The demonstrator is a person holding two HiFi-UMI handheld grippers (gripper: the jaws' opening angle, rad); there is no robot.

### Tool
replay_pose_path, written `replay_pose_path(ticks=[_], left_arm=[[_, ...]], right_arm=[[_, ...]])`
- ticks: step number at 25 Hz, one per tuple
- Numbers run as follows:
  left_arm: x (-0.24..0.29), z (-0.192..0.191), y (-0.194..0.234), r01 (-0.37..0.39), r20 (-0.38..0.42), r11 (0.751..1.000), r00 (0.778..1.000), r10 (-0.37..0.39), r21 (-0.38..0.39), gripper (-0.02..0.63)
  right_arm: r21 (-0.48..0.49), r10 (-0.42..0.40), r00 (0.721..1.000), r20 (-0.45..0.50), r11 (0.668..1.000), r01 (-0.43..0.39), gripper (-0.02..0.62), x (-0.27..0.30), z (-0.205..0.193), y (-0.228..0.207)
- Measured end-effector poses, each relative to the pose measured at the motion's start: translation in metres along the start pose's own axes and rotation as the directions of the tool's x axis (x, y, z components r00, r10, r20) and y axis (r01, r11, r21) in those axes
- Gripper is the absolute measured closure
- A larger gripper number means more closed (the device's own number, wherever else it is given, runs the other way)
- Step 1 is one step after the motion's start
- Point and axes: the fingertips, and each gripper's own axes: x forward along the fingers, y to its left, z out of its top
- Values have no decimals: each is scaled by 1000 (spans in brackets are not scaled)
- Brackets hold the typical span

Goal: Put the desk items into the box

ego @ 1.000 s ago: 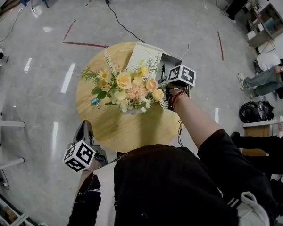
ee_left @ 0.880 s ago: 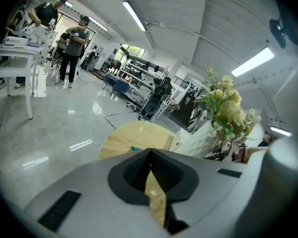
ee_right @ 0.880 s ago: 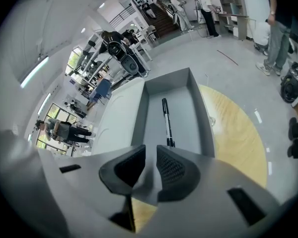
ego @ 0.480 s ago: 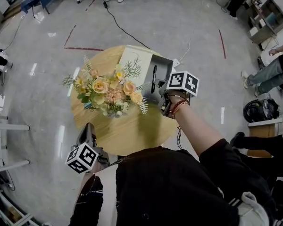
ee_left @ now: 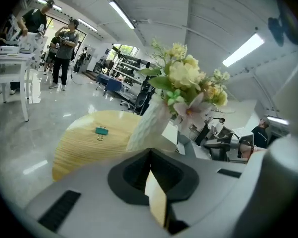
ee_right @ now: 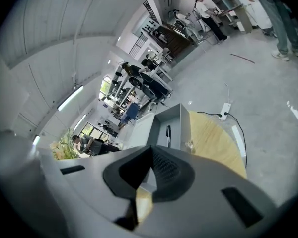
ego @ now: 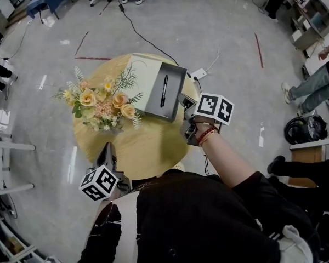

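Right gripper (ee_right: pixel 141 190): jaws closed on each other with nothing between them, hovering just beside the near right corner of the open grey rectangular box (ego: pixel 155 104).
Left gripper (ee_left: pixel 156 202): jaws likewise together and empty, low at the edge of the round wooden table (ego: pixel 148 147), well apart from the box.
Box: sits on the table with its white flat lid (ego: pixel 140 73) alongside.
Already in the box: a slim black pen (ego: pixel 164 90) lies lengthwise on the floor of the box.
Left out of the box: a small teal metal binder clip (ee_left: pixel 101 131) lies flat on the table. The white ribbed vase of yellow and peach flowers (ee_left: pixel 146 125) stands between it and the box.
Handling: the clip looks light, stiff and smooth. It will likely skid on the wood if nudged.
Hold: pinch across its folded body from above, or take the wire loops, with the jaws set low.
Caution: the vase seems top-heavy and breakable, so approach the clip from the side away from the box.
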Motion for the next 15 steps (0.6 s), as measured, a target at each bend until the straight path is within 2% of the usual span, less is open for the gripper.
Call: replay_pose_path(ticks=[5,8,12,15], left_arm=[[7,-21,-35,10,10,1000,1000,-10,-8,597],[14,-33,-57,22,19,1000,1000,-22,-12,597],[27,-41,-87,52,25,999,998,-52,1,597],[35,-39,-110,79,35,997,996,-79,19,597]], right_arm=[[-67,69,997,40,996,-66,589,-23,8,0],[-141,103,993,56,986,-94,589,-37,12,1],[-277,110,992,67,957,-88,589,-53,14,0],[-377,113,991,75,923,-77,591,-63,16,-2]])
